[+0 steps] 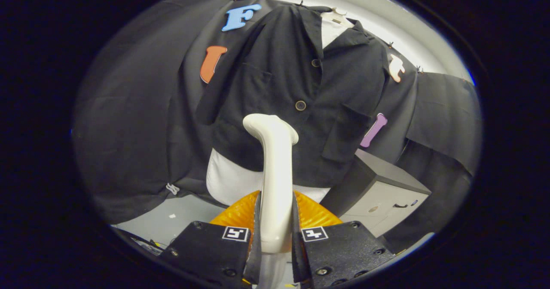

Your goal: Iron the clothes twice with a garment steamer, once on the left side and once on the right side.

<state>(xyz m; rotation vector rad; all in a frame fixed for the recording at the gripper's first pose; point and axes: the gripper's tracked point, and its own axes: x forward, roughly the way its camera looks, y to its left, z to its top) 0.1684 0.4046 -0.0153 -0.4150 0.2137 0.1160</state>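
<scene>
Nearest: the claw (276,237) is clamped on the garment steamer (275,181), one finger (253,241) pressed to the left flank of its pale handle, the other to the right flank. Each finger block carries a small square marker tag on its top face.

Steamer stands upright between the fingers. The handle rises straight from the grip and bends left at the top into a rounded head (268,125). The head sits in front of the lower middle of the jacket, below the lower button; touching or just short of the cloth, cannot tell.

Just beyond the fingers, behind the handle base: an orange ribbed dome (316,216), partly hidden by the claw.

Beyond that: a dark button-front jacket (279,87) hung on a white dress form (227,179), whose white body shows under the hem and at the open collar. Two buttons (300,105) visible down the front. A chest pocket on the left side, a flap pocket lower on the right. The short left sleeve hangs loose.

To the right, near the jacket's hem: a grey cabinet (386,194) with a dark top.

Floor at near left is pale grey (180,213).

Farthest: black cloth wall (137,121) behind the form, pinned along its upper edge.
</scene>
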